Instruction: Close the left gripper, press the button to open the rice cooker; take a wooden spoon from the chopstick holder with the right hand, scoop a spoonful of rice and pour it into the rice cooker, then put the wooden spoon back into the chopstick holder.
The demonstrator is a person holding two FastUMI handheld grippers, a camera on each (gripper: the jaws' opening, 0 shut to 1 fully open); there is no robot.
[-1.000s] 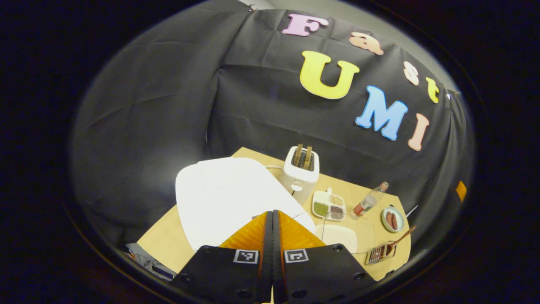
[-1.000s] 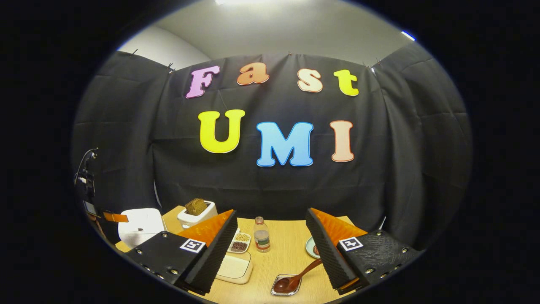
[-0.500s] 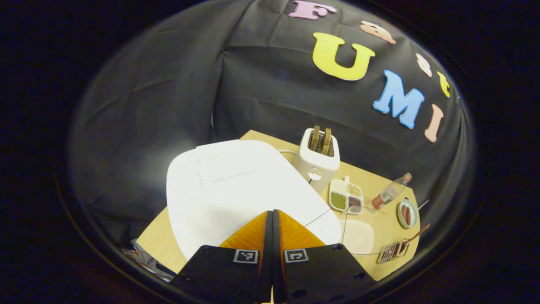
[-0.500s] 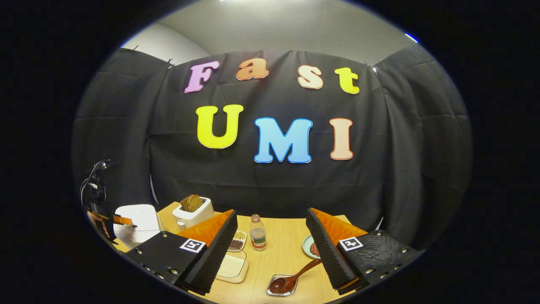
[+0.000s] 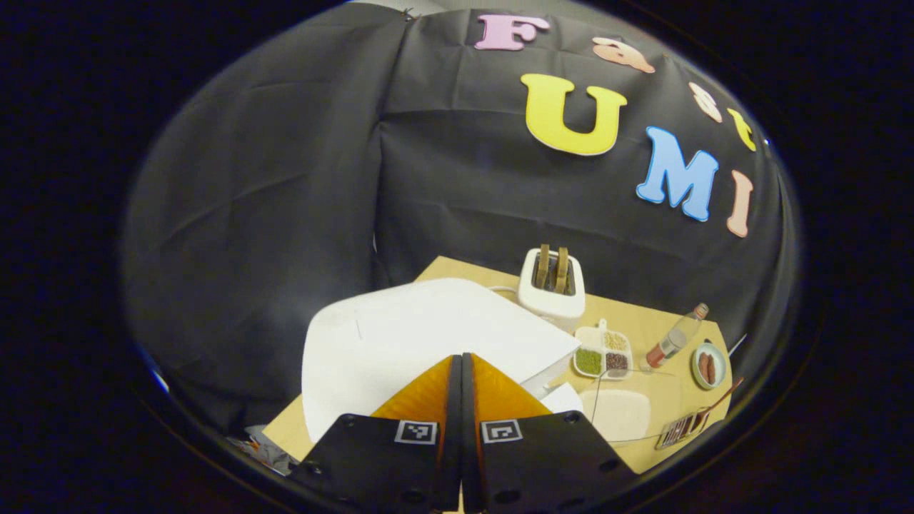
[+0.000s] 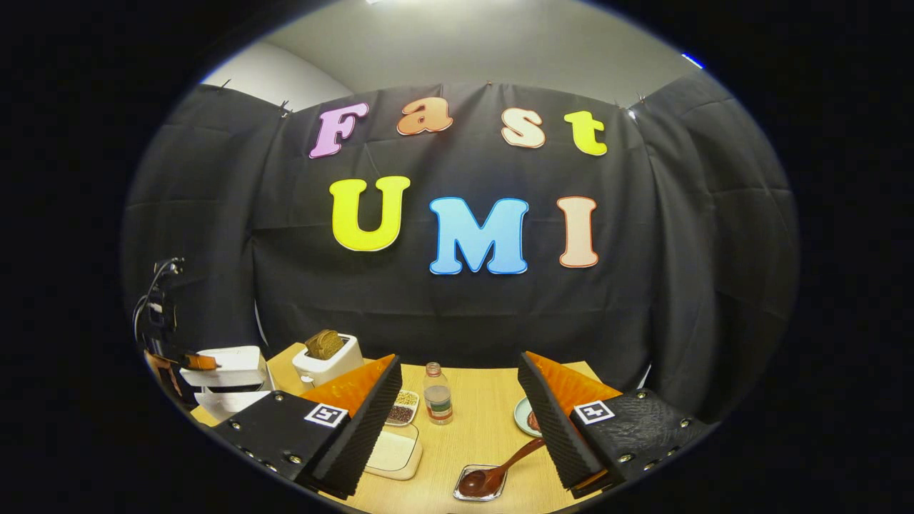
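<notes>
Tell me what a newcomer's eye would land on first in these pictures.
The big white rice cooker at the table's left end, its lid popped ajar, with the left gripper shut just above it. Then the right gripper, fingers spread wide over the wooden table, and below it the wooden spoon lying in its small holder.

Rice cooker (image 5: 428, 335) front and button hidden behind left gripper (image 5: 461, 371) at 6 o'clock. In right gripper view, rice cooker (image 6: 221, 378) at 9 o'clock part-hidden by finger (image 6: 335, 421); plate (image 6: 525, 417) contents too small to tell.
</notes>
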